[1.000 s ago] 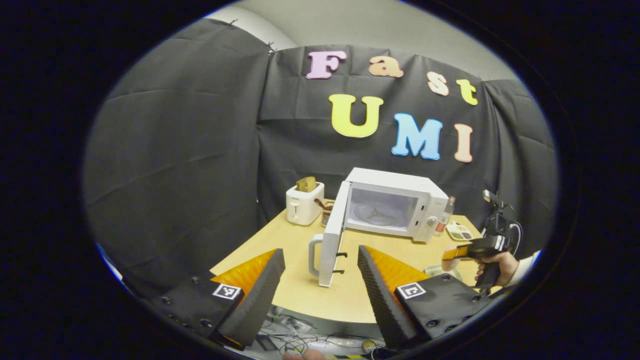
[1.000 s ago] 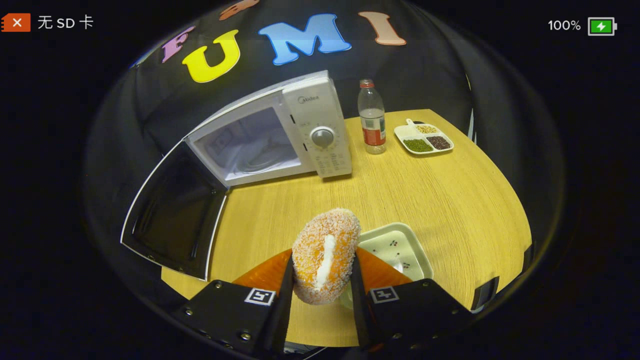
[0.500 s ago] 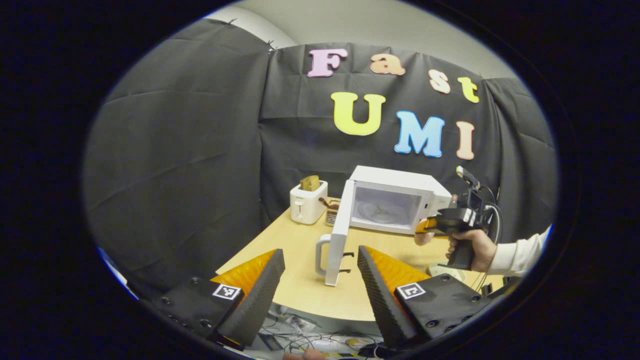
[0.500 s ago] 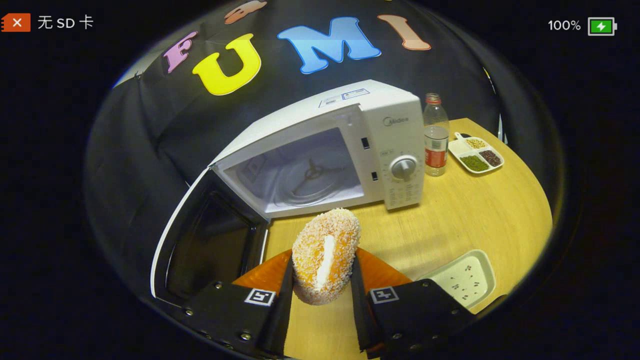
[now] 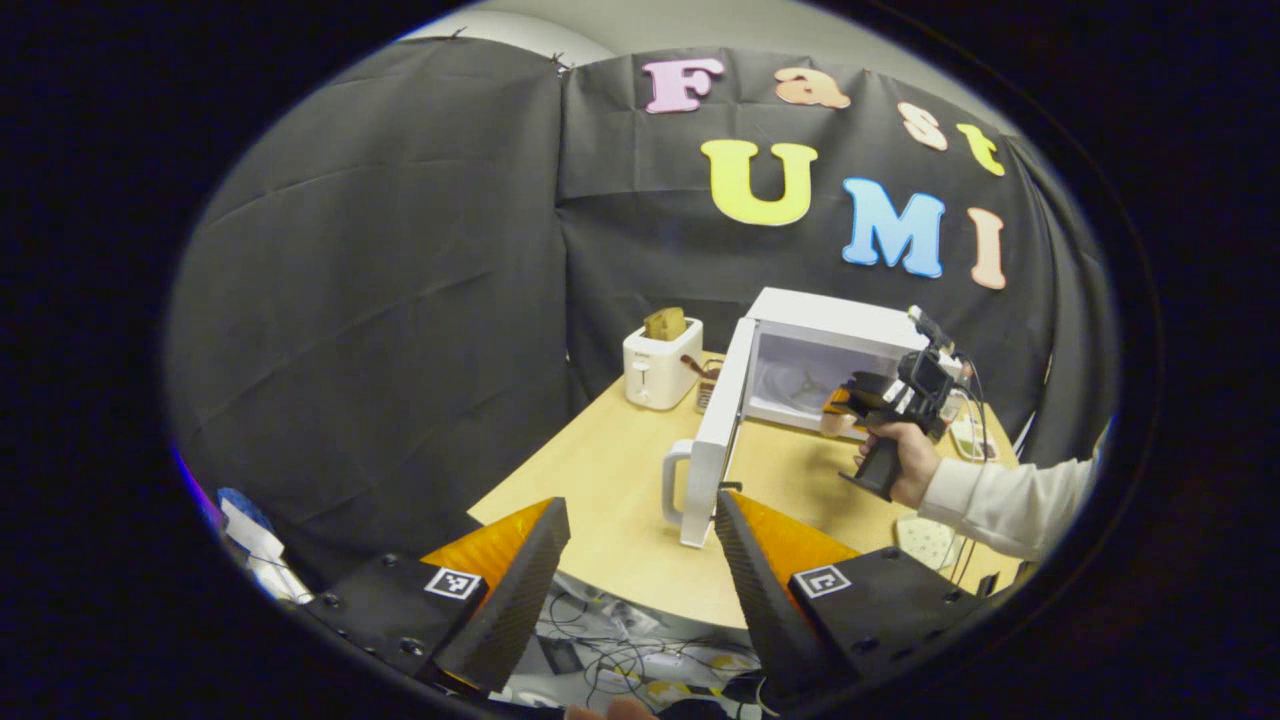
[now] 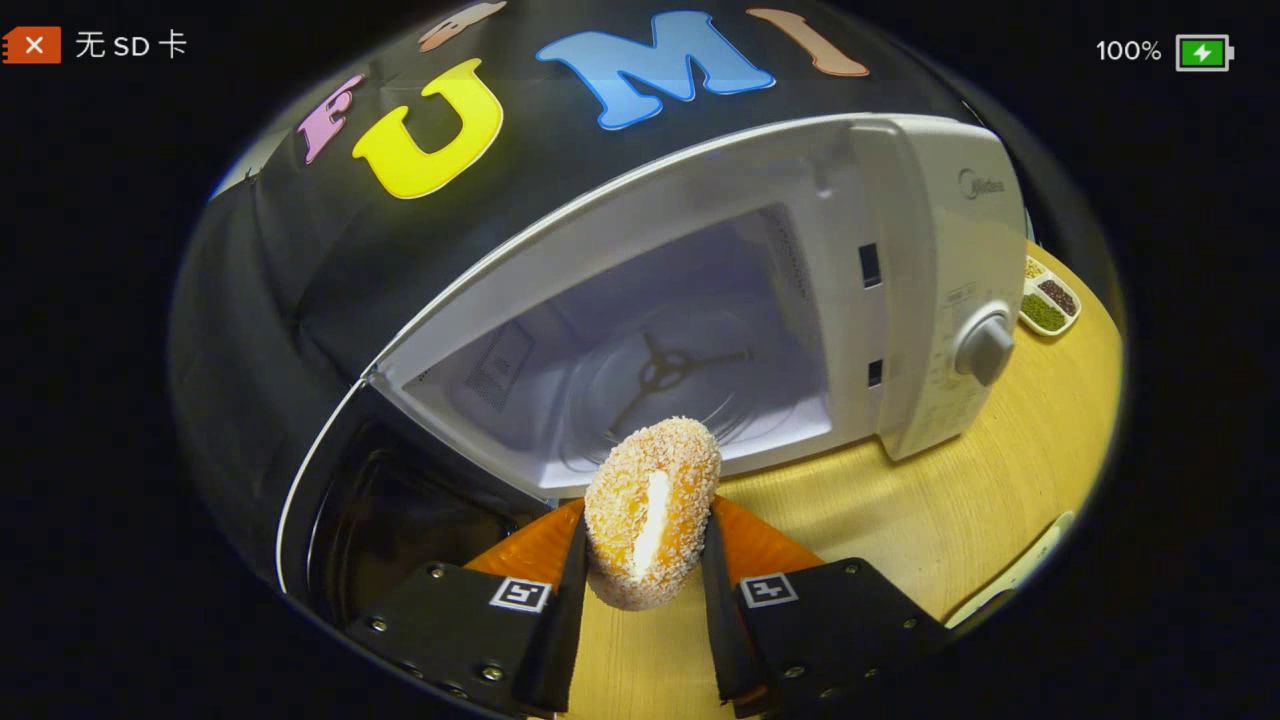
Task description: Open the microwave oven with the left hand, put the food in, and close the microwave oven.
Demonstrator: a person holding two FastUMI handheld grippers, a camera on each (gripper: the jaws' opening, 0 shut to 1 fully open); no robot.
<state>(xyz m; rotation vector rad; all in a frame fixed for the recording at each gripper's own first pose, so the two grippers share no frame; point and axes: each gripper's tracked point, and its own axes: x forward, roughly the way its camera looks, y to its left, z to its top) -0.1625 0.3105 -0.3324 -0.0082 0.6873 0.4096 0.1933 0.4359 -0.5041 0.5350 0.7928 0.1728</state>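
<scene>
While the right tool [image 6: 645,560] grips the donut [image 6: 652,512] before the open microwave [image 6: 700,330], its door [image 5: 718,445] stands wide. Left tool [image 5: 640,545] gapes empty off the desk [image 5: 610,500].

A light wooden table [image 5: 610,500] carries a white microwave oven [image 5: 830,335] at its far side, door open toward 9 o'clock; a white toaster [image 5: 660,365] stands at 10 o'clock from it, a divided dish [image 6: 1048,300] at 3 o'clock
</scene>
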